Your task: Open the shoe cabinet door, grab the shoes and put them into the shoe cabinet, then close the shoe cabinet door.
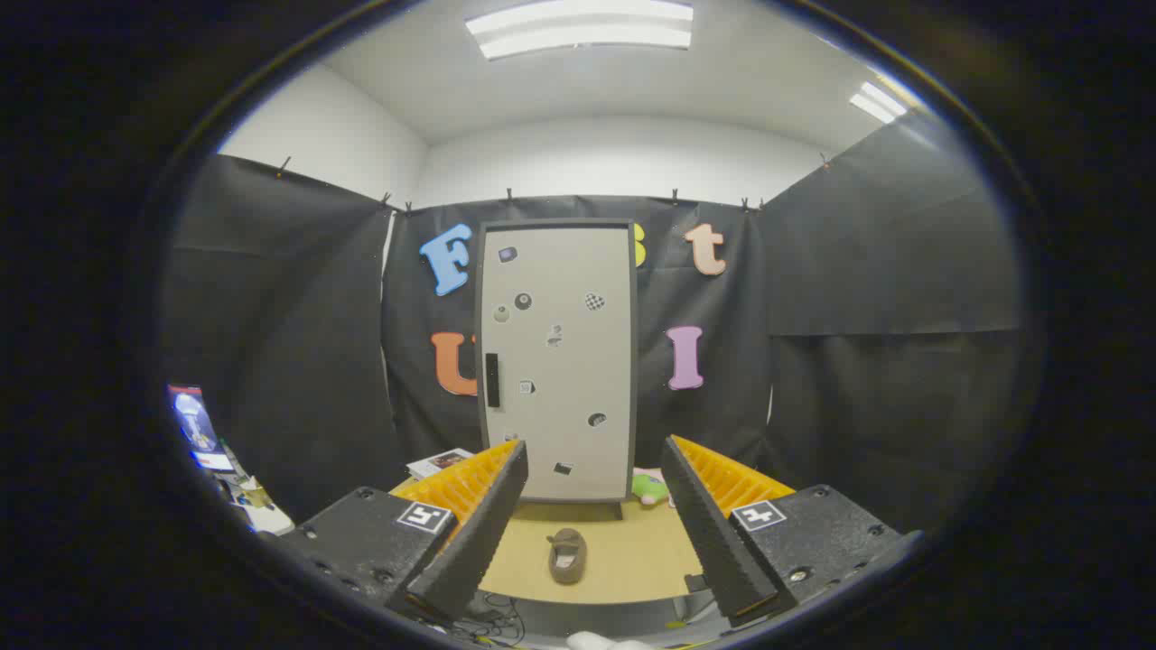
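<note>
A tall pale shoe cabinet (557,361) stands upright at the back of a wooden table (632,560), its door shut. A dark vertical handle (492,379) sits on the door's left side, and several small stickers dot the door. One grey-brown shoe (567,554) lies on the table in front of the cabinet, between my fingers and well beyond them. My gripper (587,578) is open with nothing between its fingers, held back from the table's near edge.
A green object (650,488) lies on the table by the cabinet's right foot. A small box (438,462) rests left of the cabinet. Clutter and a lit screen (194,424) sit far left. Cables (492,618) hang below the table's front edge.
</note>
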A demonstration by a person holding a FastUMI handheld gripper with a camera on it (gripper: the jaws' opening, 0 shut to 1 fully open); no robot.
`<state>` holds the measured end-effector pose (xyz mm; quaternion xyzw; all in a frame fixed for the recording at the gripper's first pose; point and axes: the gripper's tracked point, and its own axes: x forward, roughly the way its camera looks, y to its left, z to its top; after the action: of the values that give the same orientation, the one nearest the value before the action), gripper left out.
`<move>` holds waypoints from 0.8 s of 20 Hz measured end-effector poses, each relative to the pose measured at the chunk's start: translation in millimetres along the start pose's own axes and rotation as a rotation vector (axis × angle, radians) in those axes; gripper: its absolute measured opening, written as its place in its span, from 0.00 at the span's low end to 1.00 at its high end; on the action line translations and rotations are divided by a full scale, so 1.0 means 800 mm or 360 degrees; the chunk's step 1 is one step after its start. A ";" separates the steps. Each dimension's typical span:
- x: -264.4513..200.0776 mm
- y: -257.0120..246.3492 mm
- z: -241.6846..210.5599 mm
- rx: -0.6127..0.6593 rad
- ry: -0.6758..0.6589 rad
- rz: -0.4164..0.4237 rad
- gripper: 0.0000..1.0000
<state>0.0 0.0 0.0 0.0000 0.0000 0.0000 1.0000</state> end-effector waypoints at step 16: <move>0.023 0.028 -0.017 0.0016 0.0050 -0.0028 0.98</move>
<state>18.6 22.7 -13.4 0.0049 0.0157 -0.0089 0.9998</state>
